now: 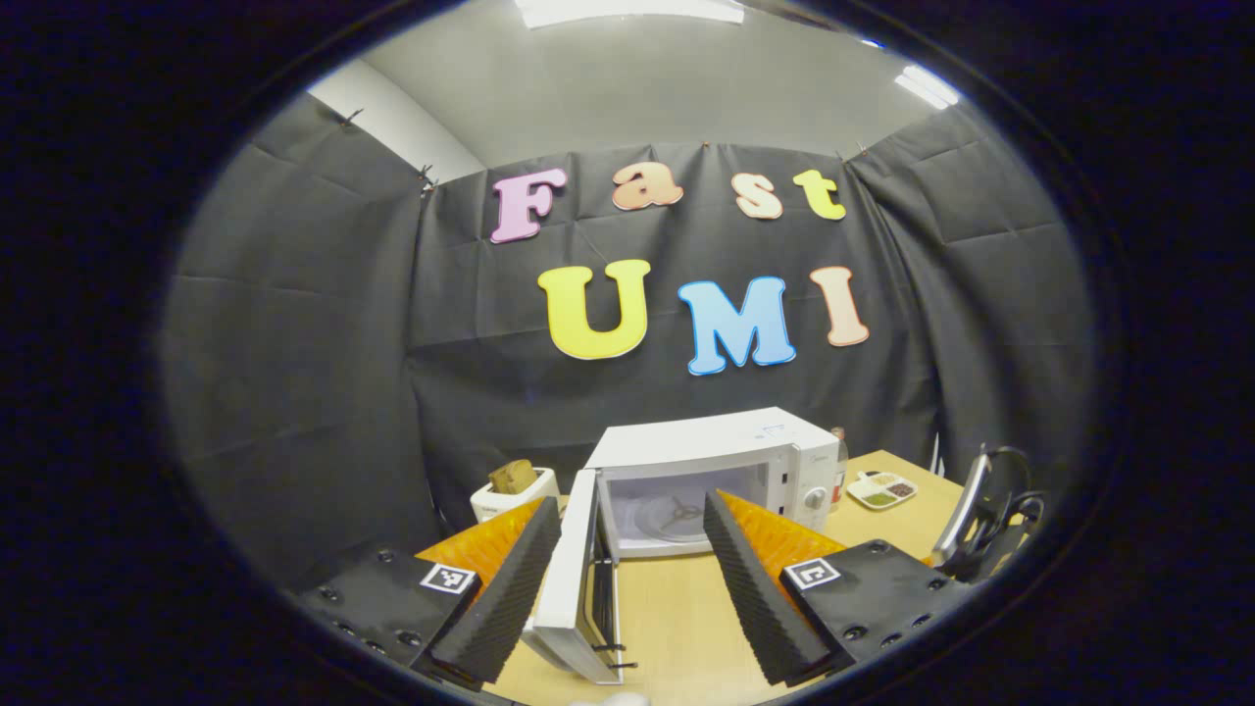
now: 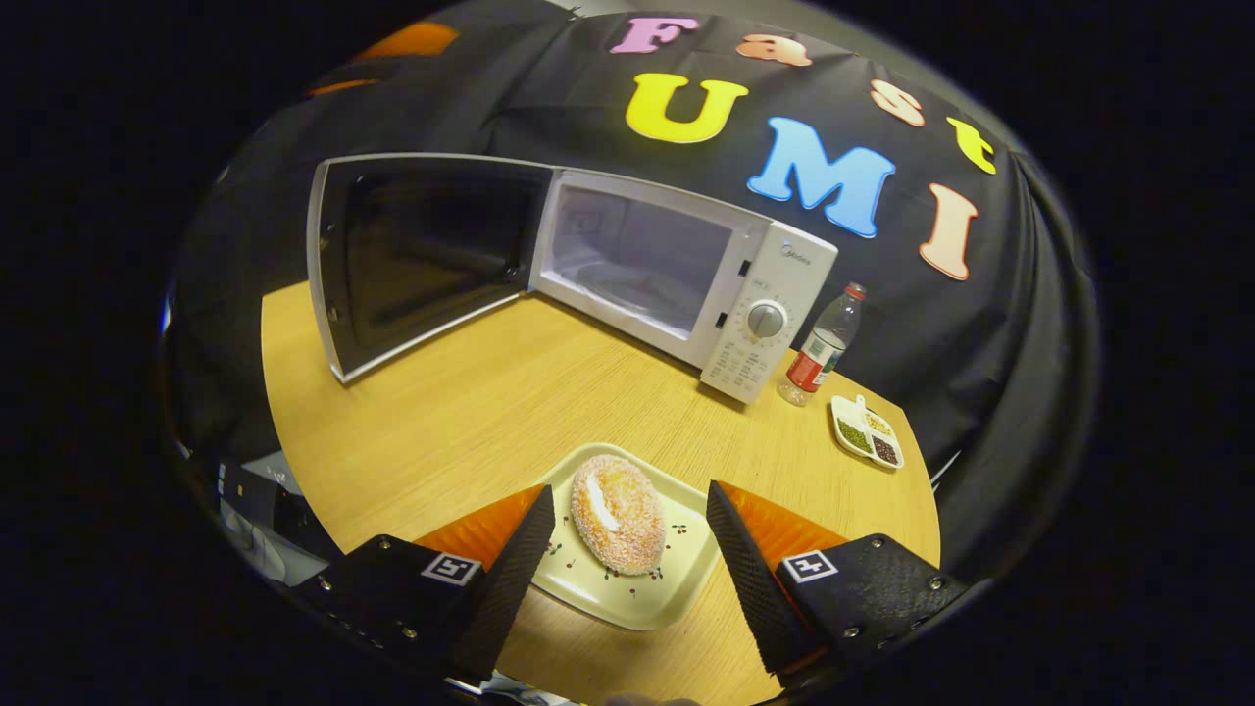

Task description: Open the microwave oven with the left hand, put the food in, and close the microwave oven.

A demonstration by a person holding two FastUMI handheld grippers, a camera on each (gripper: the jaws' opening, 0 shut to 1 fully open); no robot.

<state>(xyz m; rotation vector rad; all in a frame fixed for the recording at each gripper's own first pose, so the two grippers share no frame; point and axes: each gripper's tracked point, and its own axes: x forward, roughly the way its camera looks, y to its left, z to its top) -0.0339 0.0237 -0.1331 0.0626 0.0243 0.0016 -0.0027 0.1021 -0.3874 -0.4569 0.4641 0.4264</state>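
Microwave oven [image 2: 686, 284] door [image 2: 412, 255] stands open. Right hand-held gripper [image 2: 627, 549], spread, flanks the sugared doughnut [image 2: 618, 512] on its tray [image 2: 637, 598]; left hand-held gripper [image 1: 627, 549] is spread around the door edge. Water bottle [image 2: 822, 348] and condiment dish [image 2: 868, 431] stand right of the oven.

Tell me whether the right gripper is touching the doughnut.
Apart. In the right gripper view, the right gripper is open, and bare tray shows between each finger and the doughnut.

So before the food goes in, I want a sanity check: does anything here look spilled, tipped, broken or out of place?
Nothing stands out. The microwave door hangs wide open, the doughnut lies whole on its tray, and the bottle stands upright beside the microwave.
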